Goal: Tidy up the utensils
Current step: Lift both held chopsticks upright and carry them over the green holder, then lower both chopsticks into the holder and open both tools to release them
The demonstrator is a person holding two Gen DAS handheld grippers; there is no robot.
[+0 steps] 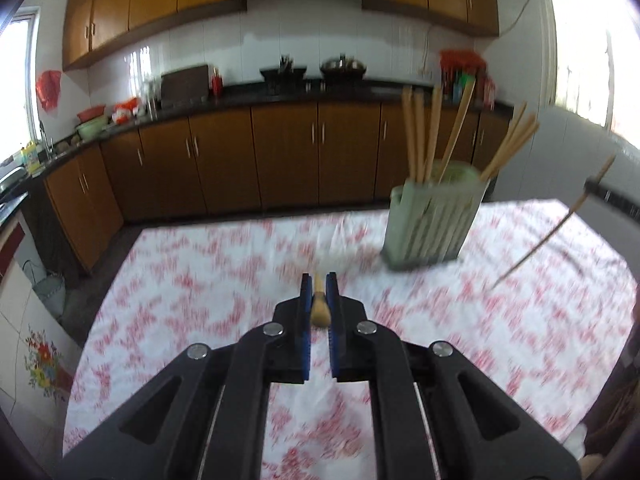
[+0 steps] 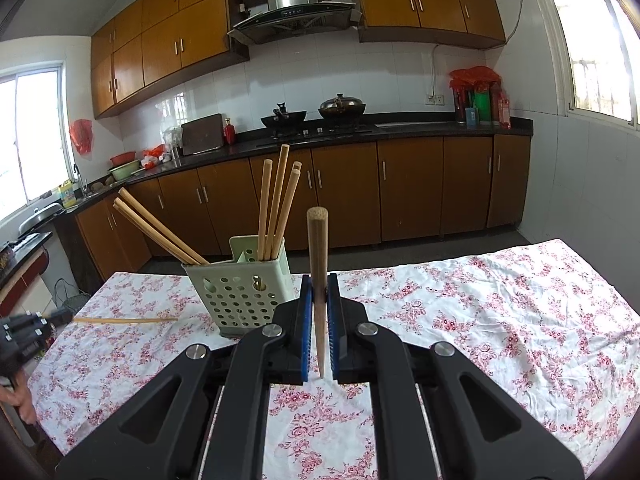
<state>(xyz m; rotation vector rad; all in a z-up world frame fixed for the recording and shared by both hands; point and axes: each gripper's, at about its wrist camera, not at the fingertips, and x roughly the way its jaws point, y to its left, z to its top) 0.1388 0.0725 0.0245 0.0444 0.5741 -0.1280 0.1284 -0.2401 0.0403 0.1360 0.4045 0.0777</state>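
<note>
My left gripper is shut on a wooden chopstick, seen almost end-on between the blue pads. In the right wrist view that chopstick juts level from the left gripper towards the pale green perforated holder. My right gripper is shut on another chopstick, held upright with its thick end up. In the left wrist view this one slants down from the right gripper at the right edge. The holder stands on the table with several chopsticks in it.
The table wears a white cloth with a red flower print. Behind it run brown kitchen cabinets and a dark counter with pots. A hand shows at the left edge.
</note>
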